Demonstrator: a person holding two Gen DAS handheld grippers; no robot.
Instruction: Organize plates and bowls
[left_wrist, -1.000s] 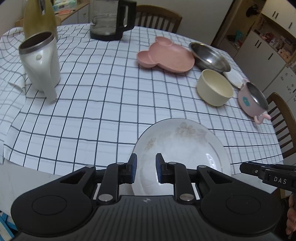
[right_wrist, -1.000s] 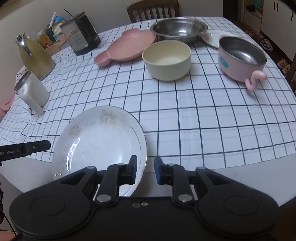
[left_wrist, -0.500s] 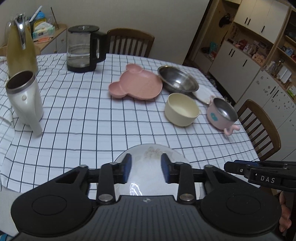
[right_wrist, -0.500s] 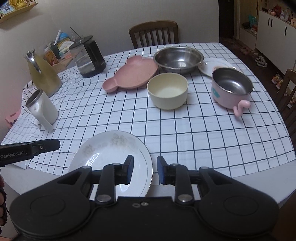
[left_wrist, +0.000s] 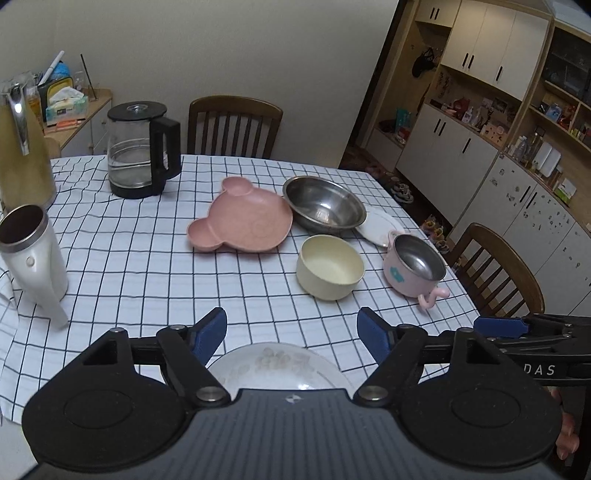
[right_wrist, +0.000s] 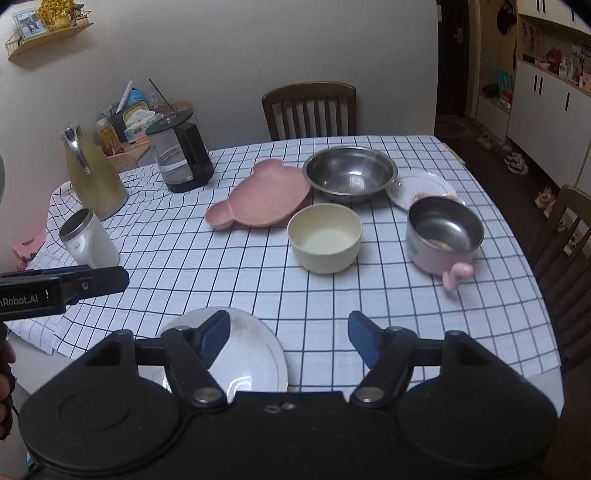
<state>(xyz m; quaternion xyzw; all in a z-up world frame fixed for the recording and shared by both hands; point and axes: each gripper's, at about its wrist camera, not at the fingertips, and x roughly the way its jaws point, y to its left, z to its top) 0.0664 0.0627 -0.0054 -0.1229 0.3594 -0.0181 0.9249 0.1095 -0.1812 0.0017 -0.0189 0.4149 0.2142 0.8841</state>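
A white floral plate (left_wrist: 277, 365) (right_wrist: 247, 354) lies at the table's near edge. My left gripper (left_wrist: 291, 332) is open and empty above its near side. My right gripper (right_wrist: 288, 336) is open and empty just right of the plate. Farther back stand a pink bear-shaped plate (left_wrist: 242, 221) (right_wrist: 262, 199), a steel bowl (left_wrist: 325, 206) (right_wrist: 351, 173), a cream bowl (left_wrist: 330, 266) (right_wrist: 325, 236), a pink handled bowl (left_wrist: 415, 266) (right_wrist: 443, 236) and a small white plate (left_wrist: 378, 229) (right_wrist: 423, 184).
A glass kettle (left_wrist: 138, 158) (right_wrist: 183, 155), a yellow pitcher (right_wrist: 94, 173) and a white steel-rimmed mug (left_wrist: 31, 254) (right_wrist: 88, 240) stand on the left of the checked tablecloth (left_wrist: 147, 266). Wooden chairs (left_wrist: 234, 125) (left_wrist: 498, 273) stand at the far and right sides.
Both grippers have risen and pulled back from the floral plate, and both have opened wide. The plate stays on the table.
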